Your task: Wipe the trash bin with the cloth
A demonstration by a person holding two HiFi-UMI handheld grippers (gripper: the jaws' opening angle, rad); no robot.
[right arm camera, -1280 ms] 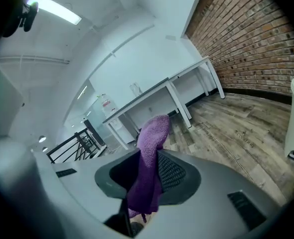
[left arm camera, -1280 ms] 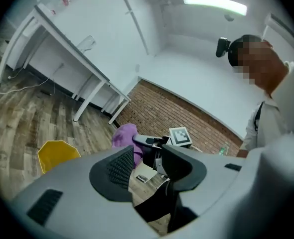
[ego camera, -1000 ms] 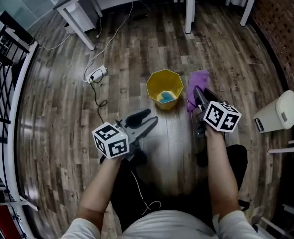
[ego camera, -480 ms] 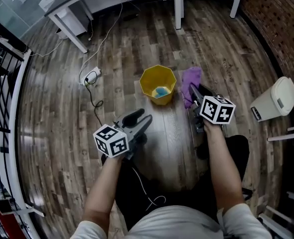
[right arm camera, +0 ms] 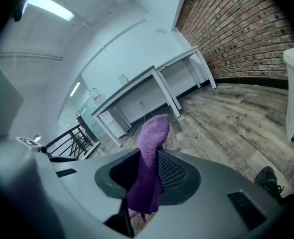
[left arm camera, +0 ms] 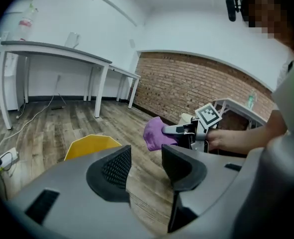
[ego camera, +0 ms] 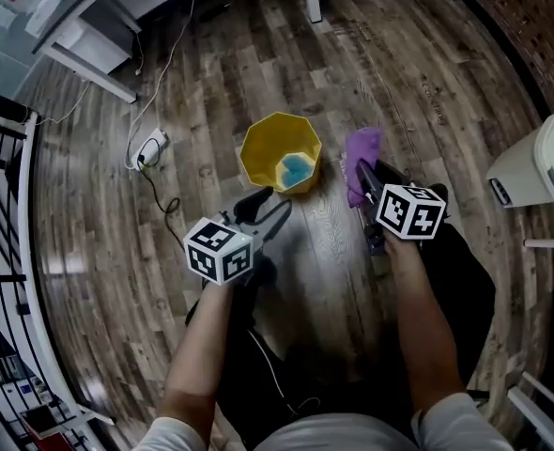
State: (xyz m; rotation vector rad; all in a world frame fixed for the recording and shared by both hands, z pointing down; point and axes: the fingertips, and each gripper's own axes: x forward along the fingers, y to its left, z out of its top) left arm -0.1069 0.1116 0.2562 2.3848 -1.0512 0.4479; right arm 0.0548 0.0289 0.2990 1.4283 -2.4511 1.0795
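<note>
Our right gripper (ego camera: 364, 178) still clamped on the purple cloth (ego camera: 361, 148), just right of the yellow trash bin (ego camera: 255, 148), our left gripper (ego camera: 264, 210) with jaws apart, empty, now nearer the bin.

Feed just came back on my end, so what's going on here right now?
A person stands over a wooden floor with a gripper in each hand. The right gripper is shut on a purple cloth, held just to the right of the yellow trash bin and apparently not touching it. The left gripper is open and empty, near the bin's front. The bin stands upright with something blue inside. Wiping does not look to have started.
</note>
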